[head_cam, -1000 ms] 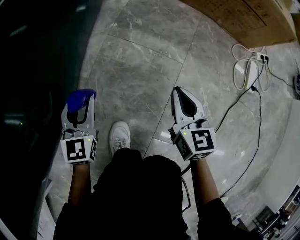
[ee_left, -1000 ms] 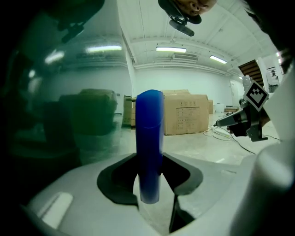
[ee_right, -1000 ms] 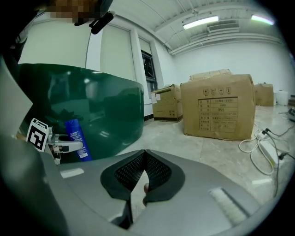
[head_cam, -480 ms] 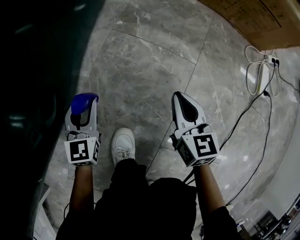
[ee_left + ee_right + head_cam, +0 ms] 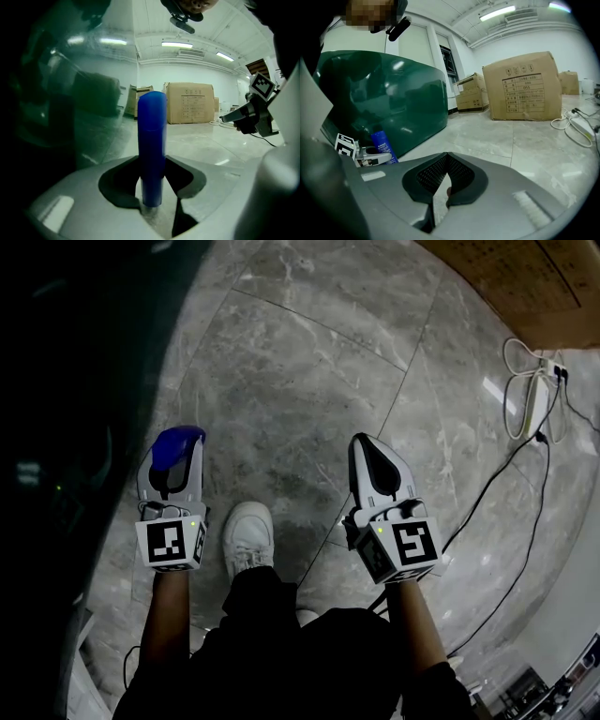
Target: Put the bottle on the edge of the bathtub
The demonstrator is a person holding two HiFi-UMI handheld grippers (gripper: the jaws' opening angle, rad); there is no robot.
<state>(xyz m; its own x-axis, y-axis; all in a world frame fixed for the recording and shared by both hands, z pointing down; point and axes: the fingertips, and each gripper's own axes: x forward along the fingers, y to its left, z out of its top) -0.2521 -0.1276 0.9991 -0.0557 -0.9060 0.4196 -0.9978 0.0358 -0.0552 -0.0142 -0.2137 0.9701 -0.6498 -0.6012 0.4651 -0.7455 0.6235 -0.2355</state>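
Observation:
My left gripper (image 5: pixel 174 454) is shut on a blue bottle (image 5: pixel 177 446), which stands upright between the jaws in the left gripper view (image 5: pixel 151 145). The dark green bathtub (image 5: pixel 66 381) fills the left side of the head view, and its glossy wall (image 5: pixel 384 98) rises beside the left gripper. My right gripper (image 5: pixel 373 454) hangs over the floor to the right, jaws closed together with nothing between them (image 5: pixel 443 187). The right gripper view also catches the blue bottle (image 5: pixel 383 146) in the left gripper, in front of the tub.
Grey marble floor tiles (image 5: pixel 309 371) lie below. The person's white shoe (image 5: pixel 247 535) is between the grippers. A power strip with white and black cables (image 5: pixel 525 399) sits at the right. Cardboard boxes (image 5: pixel 520 86) stand at the far side.
Both grippers have shifted slightly lower in the head view, as the person stepped forward along the tub. The bottle stays held in the left gripper.

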